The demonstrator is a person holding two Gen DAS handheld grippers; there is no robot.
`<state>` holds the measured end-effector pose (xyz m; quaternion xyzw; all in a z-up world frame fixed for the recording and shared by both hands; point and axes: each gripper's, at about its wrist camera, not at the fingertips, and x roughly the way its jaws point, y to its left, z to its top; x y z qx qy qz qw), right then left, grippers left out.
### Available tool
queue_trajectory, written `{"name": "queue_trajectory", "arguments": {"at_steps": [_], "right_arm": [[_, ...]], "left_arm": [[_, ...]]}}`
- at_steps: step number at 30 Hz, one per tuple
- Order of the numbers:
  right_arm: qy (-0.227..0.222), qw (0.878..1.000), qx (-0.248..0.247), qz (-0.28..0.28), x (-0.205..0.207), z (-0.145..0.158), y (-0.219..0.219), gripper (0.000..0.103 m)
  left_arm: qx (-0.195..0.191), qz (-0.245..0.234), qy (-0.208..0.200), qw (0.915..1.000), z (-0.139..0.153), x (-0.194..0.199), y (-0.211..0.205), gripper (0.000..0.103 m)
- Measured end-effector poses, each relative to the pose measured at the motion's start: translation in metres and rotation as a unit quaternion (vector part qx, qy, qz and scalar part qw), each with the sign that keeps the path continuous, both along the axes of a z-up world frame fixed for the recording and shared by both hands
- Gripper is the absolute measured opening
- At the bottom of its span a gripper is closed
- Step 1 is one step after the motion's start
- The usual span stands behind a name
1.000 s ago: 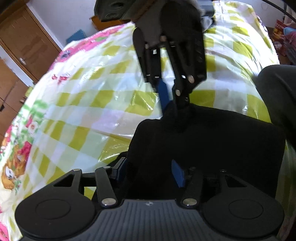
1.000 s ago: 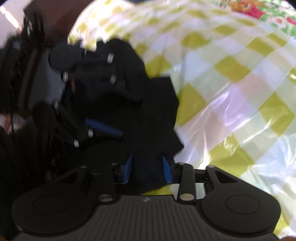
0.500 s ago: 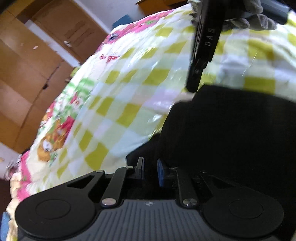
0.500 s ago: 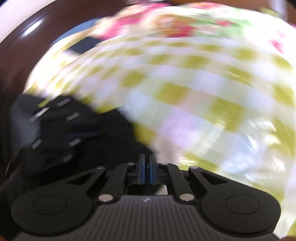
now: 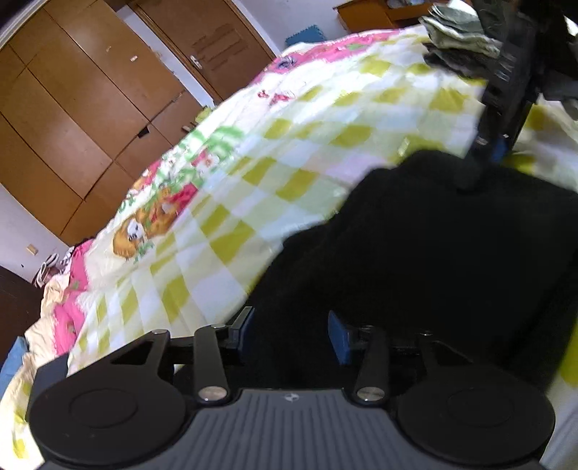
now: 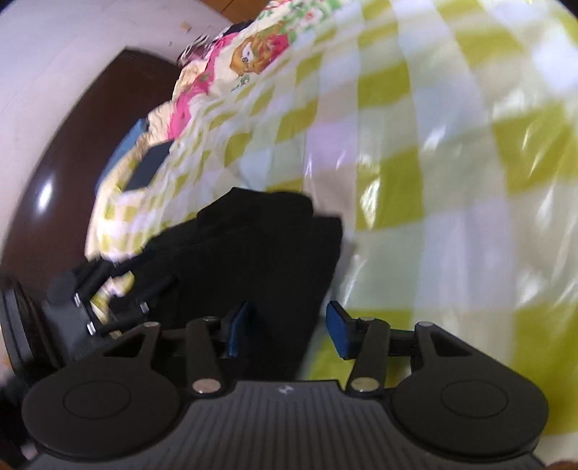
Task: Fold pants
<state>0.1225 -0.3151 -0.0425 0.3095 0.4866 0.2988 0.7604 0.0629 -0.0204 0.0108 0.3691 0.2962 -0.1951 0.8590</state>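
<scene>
The black pants (image 5: 433,253) lie folded in a thick stack on the checked bedspread (image 5: 289,152). My left gripper (image 5: 292,332) is open, its blue pads on either side of the stack's near edge. My right gripper (image 6: 289,330) is open too, over the other edge of the pants (image 6: 260,246). The right gripper shows in the left wrist view (image 5: 487,152) at the pants' far side, and the left gripper shows in the right wrist view (image 6: 108,300) at lower left.
A yellow, white and pink checked bedspread covers the bed. Brown wardrobe doors (image 5: 90,108) stand beyond it. A pile of grey-green clothes (image 5: 458,32) lies at the far edge. A dark headboard (image 6: 72,162) and a dark flat object (image 6: 148,166) are at the left.
Both grippers were shut half a second ago and have opened. The pants now rest on the bed between the open pads. Both views have swung round.
</scene>
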Motion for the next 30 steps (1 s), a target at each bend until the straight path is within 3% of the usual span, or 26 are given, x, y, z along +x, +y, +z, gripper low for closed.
{"name": "queue_trajectory", "arguments": {"at_steps": [4,8,11,14,15,17,18,19,21,23,25,27,30], "right_arm": [[0.016,0.998,0.063,0.010,0.000,-0.013,0.007,0.063],[0.030,0.992,0.122,-0.020,0.000,-0.021,-0.002,0.065],[0.015,0.995,0.102,-0.016,0.007,-0.015,0.022,0.066],[-0.017,0.995,0.096,0.001,0.000,0.005,0.033,0.056],[-0.025,0.994,0.104,0.001,-0.006,0.009,0.030,0.050],[-0.037,0.994,0.105,-0.003,-0.010,0.007,0.031,0.049],[-0.038,0.995,0.092,-0.006,-0.009,0.002,0.036,0.054],[-0.034,0.996,0.083,-0.004,-0.004,-0.006,0.044,0.067],[-0.011,0.995,0.104,-0.008,0.006,-0.025,0.057,0.071],[0.009,0.991,0.126,-0.036,0.009,-0.032,0.058,0.058],[0.026,0.990,0.132,-0.045,0.011,-0.030,0.055,0.017],[0.028,0.986,0.156,-0.048,0.005,-0.025,0.045,0.017],[0.019,0.988,0.147,-0.053,-0.009,-0.017,0.033,0.017]], "left_arm": [[0.002,0.006,0.000,1.0000,-0.007,-0.011,0.012,0.058],[-0.002,0.033,-0.014,0.9993,-0.006,-0.011,0.028,0.059],[-0.004,0.042,-0.008,0.9991,-0.016,-0.009,0.033,0.059],[0.035,0.031,-0.028,0.9985,-0.025,-0.015,0.030,0.059],[0.039,0.027,-0.033,0.9983,-0.023,-0.019,0.030,0.059],[0.029,0.033,-0.030,0.9986,-0.022,-0.021,0.032,0.059],[0.022,0.041,-0.026,0.9986,-0.023,-0.020,0.034,0.059],[0.017,0.046,-0.024,0.9985,-0.024,-0.019,0.034,0.059],[0.012,0.053,-0.025,0.9982,-0.024,-0.018,0.034,0.059],[0.019,0.058,-0.027,0.9978,-0.023,-0.016,0.034,0.059],[0.031,0.065,-0.027,0.9971,-0.025,-0.014,0.036,0.059],[0.016,0.072,-0.015,0.9971,-0.023,-0.013,0.037,0.059],[0.005,0.072,-0.005,0.9974,-0.023,-0.016,0.024,0.054]]}}
